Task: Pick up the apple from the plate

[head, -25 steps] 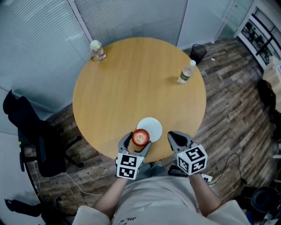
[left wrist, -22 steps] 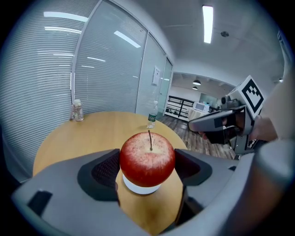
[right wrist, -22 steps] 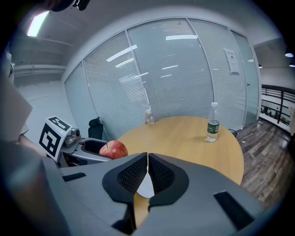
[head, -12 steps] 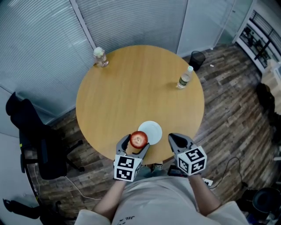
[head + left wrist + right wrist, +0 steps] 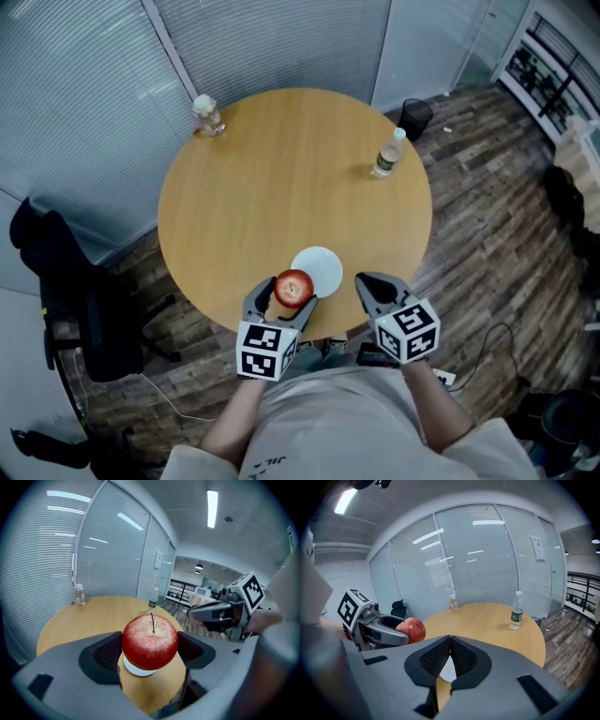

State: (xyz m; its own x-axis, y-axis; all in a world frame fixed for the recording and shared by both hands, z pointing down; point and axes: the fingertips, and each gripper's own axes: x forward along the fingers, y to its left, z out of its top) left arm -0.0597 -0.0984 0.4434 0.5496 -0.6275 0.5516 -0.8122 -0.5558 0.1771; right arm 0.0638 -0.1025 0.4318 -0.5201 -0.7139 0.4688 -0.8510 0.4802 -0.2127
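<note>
A red apple with its stem up is held above the near edge of the round wooden table, clamped in my left gripper. In the left gripper view the apple fills the gap between both jaws, with the white plate below and behind it. The bare white plate lies just beyond the apple. My right gripper hovers right of the plate, its pads pressed together with nothing between them. From the right gripper view the apple shows at left.
A plastic water bottle stands at the table's right side and a small jar-like container at its far left edge. A black office chair is left of the table. A black bin sits on the wooden floor beyond.
The apple in my left gripper has risen slightly and come a little nearer to me, away from the plate. The right gripper has stayed shut in about the same place.
</note>
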